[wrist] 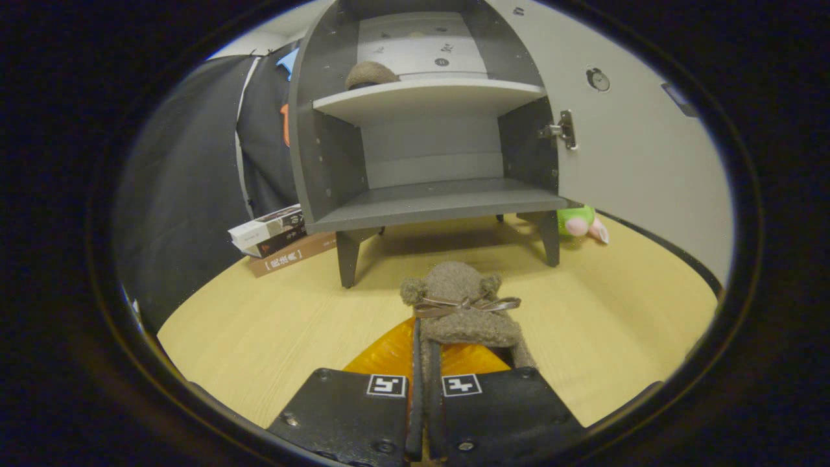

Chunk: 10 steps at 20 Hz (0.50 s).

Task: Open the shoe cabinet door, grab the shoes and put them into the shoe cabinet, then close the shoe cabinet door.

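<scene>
You have the fuzzy grey-brown slipper with a thin ribbon bow (462,305) pinched by its heel edge, toe pointing away from you toward the grey two-shelf shoe cabinet (428,130). The gripper (425,383) has both fingers clenched hard on that thin edge, nearly touching each other, which is why the shoe juts out ahead of them rather than hanging.

It sits in front of the cabinet, short of its front legs and below the level of the lower shelf (434,201), so I judge you will need to lift before pushing in. That shelf is bare and is the natural target.

On the upper shelf a second fuzzy grey-brown slipper (369,74) already rests toward the left wall. The pale cabinet door (635,143) is swung wide to the cabinet's right, clear of your path.

A stack of books (275,237) lies on the pale wooden floor (259,324) left of the cabinet's legs; a green and pink plush toy (580,224) lies right of them, below the door.
</scene>
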### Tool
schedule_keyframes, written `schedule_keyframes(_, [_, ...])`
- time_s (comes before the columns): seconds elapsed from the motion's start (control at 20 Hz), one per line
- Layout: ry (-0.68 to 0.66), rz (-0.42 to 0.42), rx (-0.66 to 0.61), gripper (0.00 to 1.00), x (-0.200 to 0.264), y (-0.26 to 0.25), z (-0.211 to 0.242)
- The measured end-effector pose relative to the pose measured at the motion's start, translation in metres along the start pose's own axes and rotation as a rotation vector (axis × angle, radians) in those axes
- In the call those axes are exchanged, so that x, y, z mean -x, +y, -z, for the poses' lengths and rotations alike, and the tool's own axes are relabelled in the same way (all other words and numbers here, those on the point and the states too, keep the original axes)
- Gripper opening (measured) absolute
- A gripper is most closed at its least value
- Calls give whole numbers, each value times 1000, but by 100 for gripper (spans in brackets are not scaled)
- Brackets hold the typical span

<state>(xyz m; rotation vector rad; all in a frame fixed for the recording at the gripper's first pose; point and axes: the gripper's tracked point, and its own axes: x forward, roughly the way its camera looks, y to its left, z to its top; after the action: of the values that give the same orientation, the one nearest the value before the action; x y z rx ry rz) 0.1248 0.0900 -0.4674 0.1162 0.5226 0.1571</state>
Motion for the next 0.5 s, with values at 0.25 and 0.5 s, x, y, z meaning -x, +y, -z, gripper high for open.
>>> schedule_keyframes(0.25, [-42,0,-13,7,36,-9,-31])
schedule_keyframes(0.5, [-124,-59,-36,7,88,3,-85])
